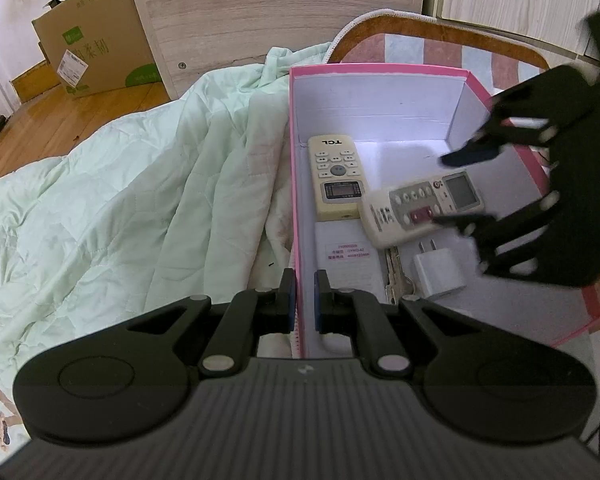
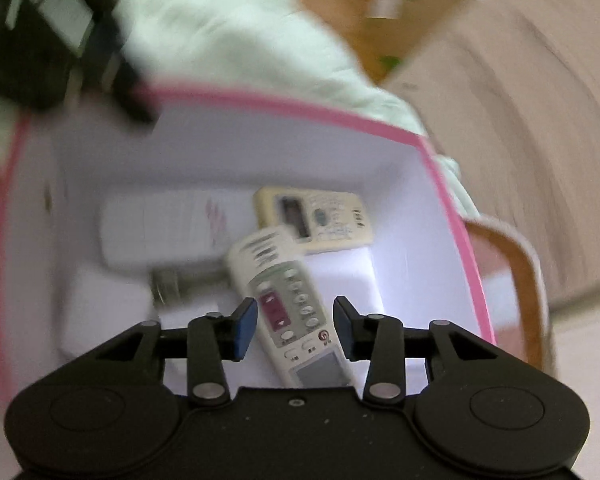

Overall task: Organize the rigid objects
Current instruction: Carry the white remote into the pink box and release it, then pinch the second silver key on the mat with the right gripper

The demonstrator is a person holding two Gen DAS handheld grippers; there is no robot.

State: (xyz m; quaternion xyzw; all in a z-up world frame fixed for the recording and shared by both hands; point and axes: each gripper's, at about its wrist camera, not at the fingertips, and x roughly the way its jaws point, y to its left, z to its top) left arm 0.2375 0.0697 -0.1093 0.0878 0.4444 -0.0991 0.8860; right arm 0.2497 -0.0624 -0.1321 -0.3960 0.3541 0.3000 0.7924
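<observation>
White remote [image 2: 290, 312] (maroon buttons, grey screen) lies tilted in pink-rimmed box [image 2: 452, 216].

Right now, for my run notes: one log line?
left gripper: shut on pink box wall | right gripper: open above white remote | TCL remote: in box

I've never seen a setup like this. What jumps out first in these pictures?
The pink-rimmed box on the bed, white inside, catches the eye first, beside a rumpled pale green quilt. Inside lie a cream TCL remote, a white remote tilted across the other things, a white charger plug and some keys. The left gripper pinches the box's near wall, while the right gripper hangs open over the white remote.
</observation>
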